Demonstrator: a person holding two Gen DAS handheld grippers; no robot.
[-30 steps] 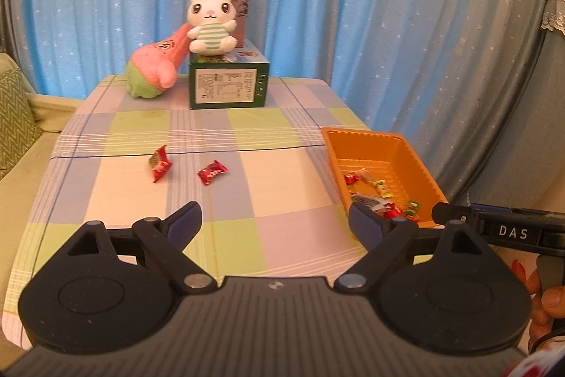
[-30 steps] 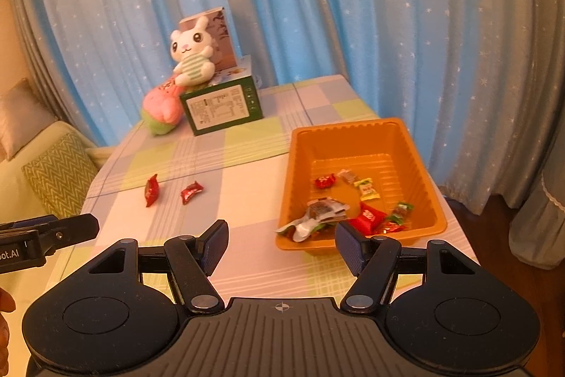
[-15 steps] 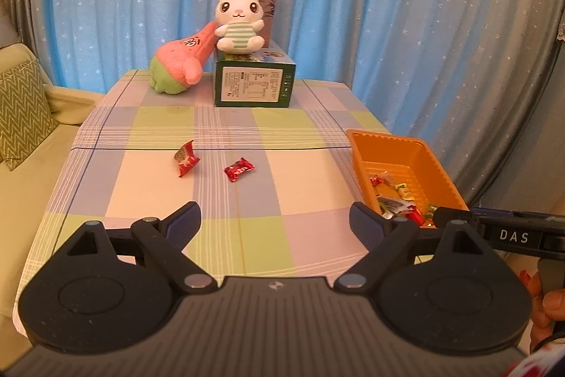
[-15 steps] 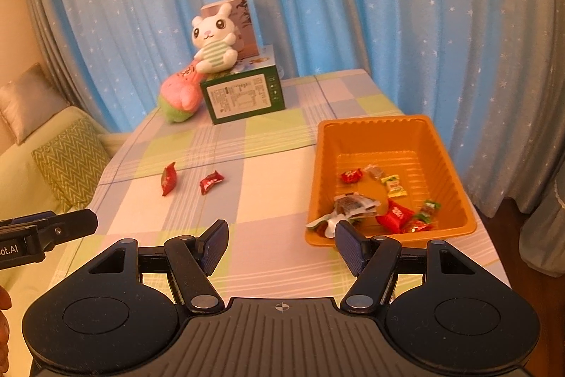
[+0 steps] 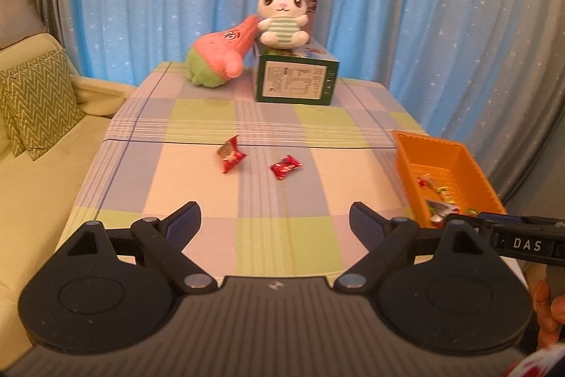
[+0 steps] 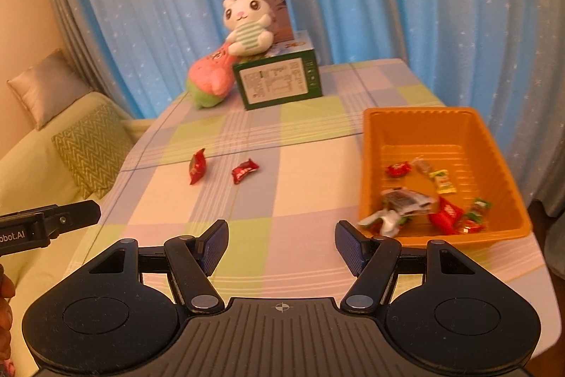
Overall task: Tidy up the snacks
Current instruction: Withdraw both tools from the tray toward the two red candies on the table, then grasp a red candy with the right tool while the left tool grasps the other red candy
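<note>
Both grippers you held, left gripper [image 5: 275, 221] and right gripper [image 6: 281, 244], hung above the near bench [image 5: 275, 235] edge, jaws spread wide and empty. Two red snack packets [image 5: 231, 158] [image 5: 286, 166] lay mid-bench, left of the orange tray [image 6: 494, 143] holding other snacks.

1. Two red-wrapped snacks lying loose on the checked cloth, near each other but apart: left snack [image 5: 230, 158] [image 6: 196, 165] tilted, one twisted end raised; right snack [image 5: 286, 166] [image 6: 244, 170] flatter, angled.
2. Orange tray [image 5: 459, 153] [image 6: 494, 143] at right table edge, well apart from both; open-topped, ribbed floor.
3. Mixed wrapped snacks [image 6: 420, 200] [image 5: 438, 196] heaped toward near end of tray; red, yellow-green, silver-white wrappers.
</note>
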